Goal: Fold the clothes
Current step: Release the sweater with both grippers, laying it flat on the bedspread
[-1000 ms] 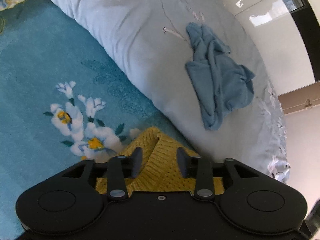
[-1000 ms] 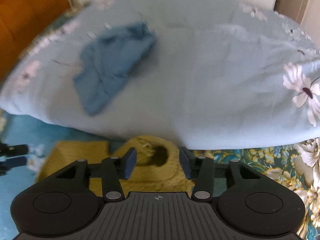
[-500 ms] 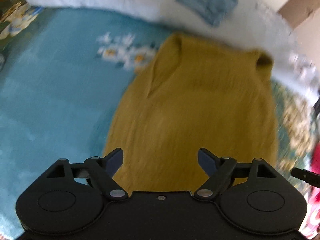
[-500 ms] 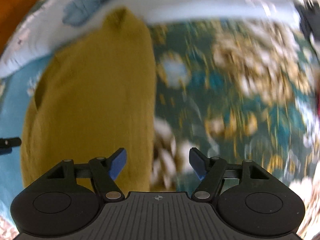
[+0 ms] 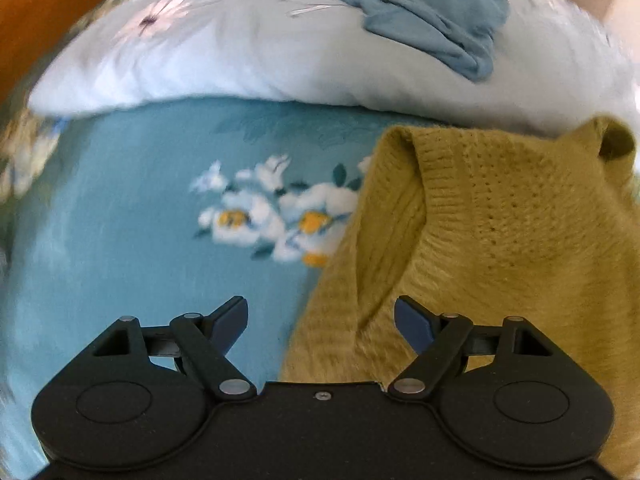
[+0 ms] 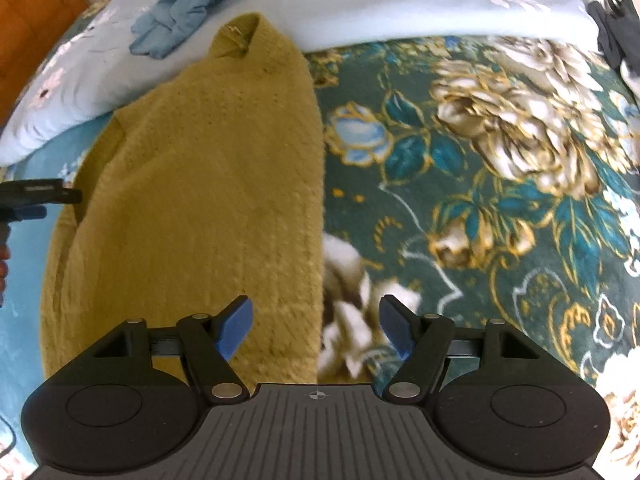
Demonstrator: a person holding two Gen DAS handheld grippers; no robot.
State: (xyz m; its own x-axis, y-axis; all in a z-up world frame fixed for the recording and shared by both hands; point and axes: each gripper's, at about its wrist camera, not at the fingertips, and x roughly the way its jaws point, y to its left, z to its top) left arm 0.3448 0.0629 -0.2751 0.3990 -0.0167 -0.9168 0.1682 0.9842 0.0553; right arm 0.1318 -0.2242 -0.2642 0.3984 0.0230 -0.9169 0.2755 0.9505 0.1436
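Observation:
A mustard-yellow knitted sweater (image 6: 208, 184) lies flat on the flowered bedspread, its neck end toward the pale blue duvet. In the left wrist view the sweater (image 5: 500, 216) fills the right side, with a folded-in edge near my fingers. My left gripper (image 5: 320, 320) is open over the sweater's left edge, holding nothing. My right gripper (image 6: 316, 324) is open over the sweater's right edge, also with nothing in it. The left gripper (image 6: 36, 200) shows at the far left of the right wrist view.
A crumpled blue garment (image 5: 432, 20) lies on the pale blue duvet (image 5: 224, 56) beyond the sweater. The bedspread (image 6: 500, 168) is dark green with large flowers on the right, light blue on the left. A dark object (image 6: 612, 28) sits at the far right.
Both grippers let go of the sweater's top corners, opened, and pulled back. The sweater now lies spread flat, and each gripper sits over one of its side edges.

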